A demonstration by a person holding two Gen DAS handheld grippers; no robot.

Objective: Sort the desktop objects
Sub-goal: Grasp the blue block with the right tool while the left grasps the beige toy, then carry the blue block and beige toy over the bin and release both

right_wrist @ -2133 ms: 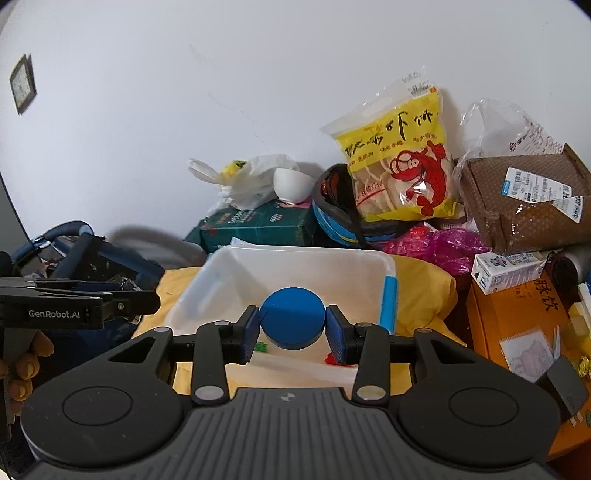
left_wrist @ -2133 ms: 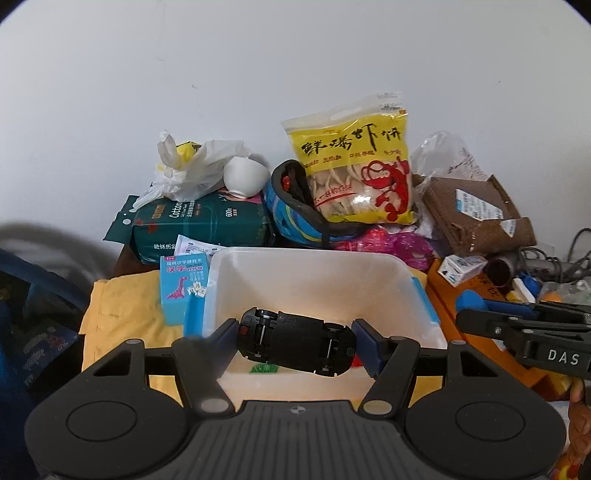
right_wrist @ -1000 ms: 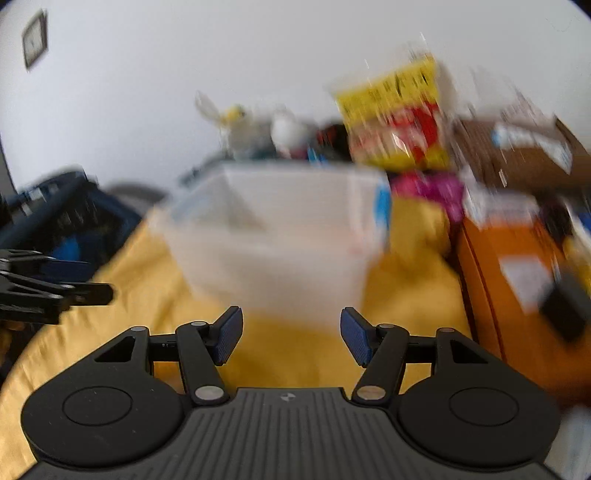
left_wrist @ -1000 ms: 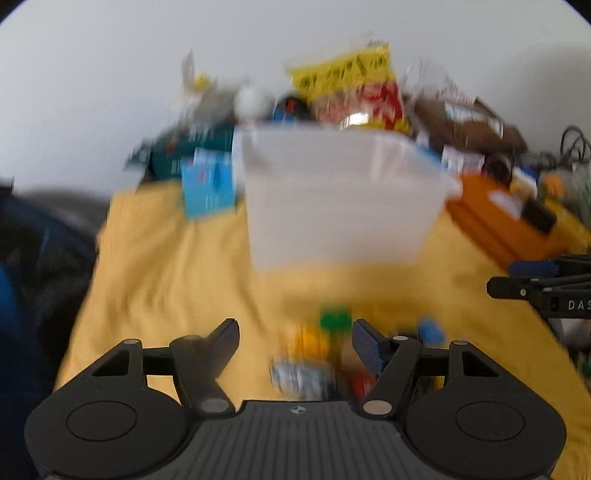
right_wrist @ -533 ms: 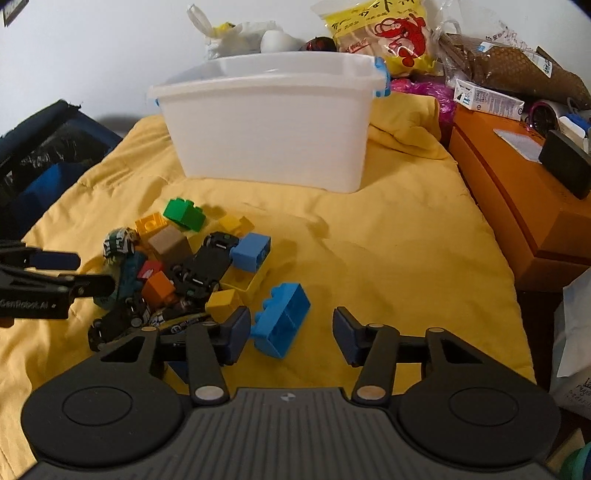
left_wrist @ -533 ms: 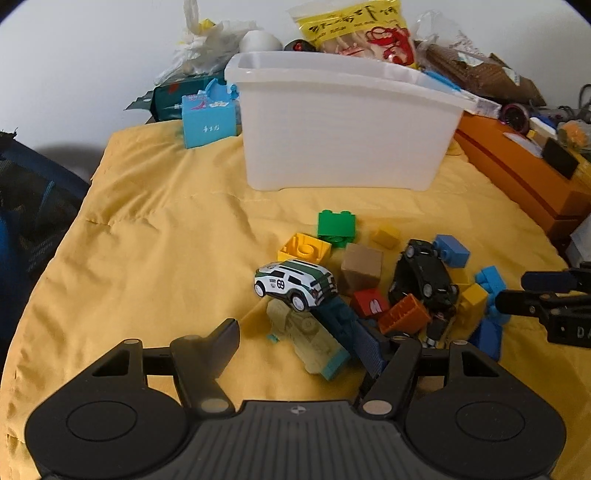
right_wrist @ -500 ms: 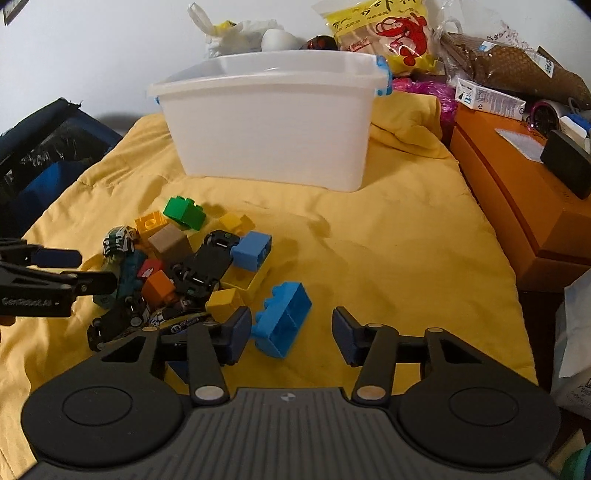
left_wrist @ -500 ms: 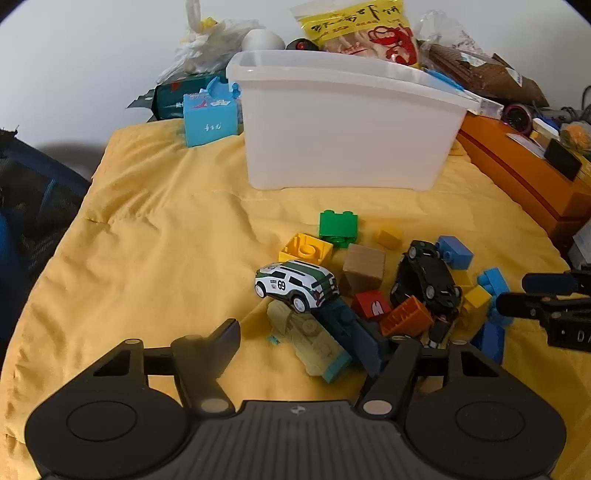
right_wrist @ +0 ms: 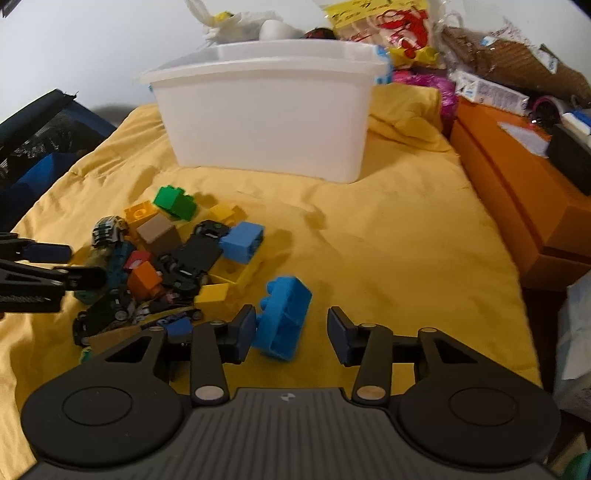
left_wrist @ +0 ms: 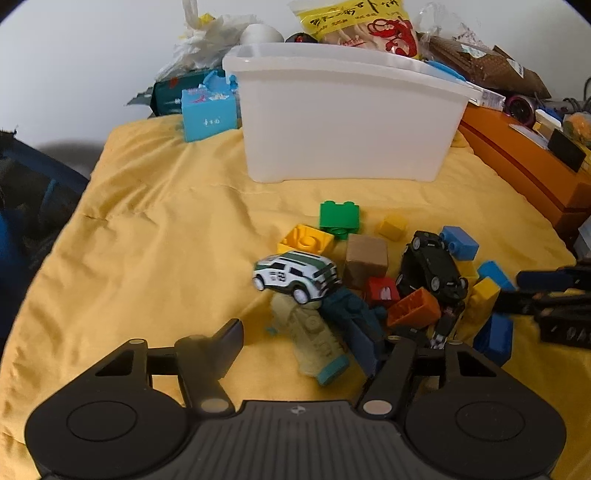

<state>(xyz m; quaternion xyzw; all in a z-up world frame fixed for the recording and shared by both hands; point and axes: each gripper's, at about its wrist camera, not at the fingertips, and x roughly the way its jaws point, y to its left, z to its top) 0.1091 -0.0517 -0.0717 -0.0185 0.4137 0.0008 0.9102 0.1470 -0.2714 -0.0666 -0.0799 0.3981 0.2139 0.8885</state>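
Note:
A pile of toy bricks and toy cars lies on the yellow cloth [left_wrist: 155, 229] in front of a white plastic bin [left_wrist: 343, 122], also in the right wrist view [right_wrist: 266, 118]. My left gripper [left_wrist: 306, 343] is open, low over the pile, with a pale yellow-green toy [left_wrist: 314, 339] between its fingers and a white-and-green car [left_wrist: 295, 275] just ahead. My right gripper [right_wrist: 291, 332] is open around a light blue brick [right_wrist: 282, 321], which touches its left finger [right_wrist: 245, 332]. A black car [left_wrist: 430, 267] lies on the right side of the pile.
Orange boxes [right_wrist: 517, 199] stand along the right of the cloth. Behind the bin are a yellow snack bag [left_wrist: 362, 22], white plastic bags, a blue carton [left_wrist: 208, 114] and a brown parcel [right_wrist: 517, 62]. A dark blue bag [right_wrist: 40, 144] lies at the left edge.
Both grippers let go of the black car and blue disc at the bin, then came down to the pile with jaws open. In the last half second both crept slightly closer.

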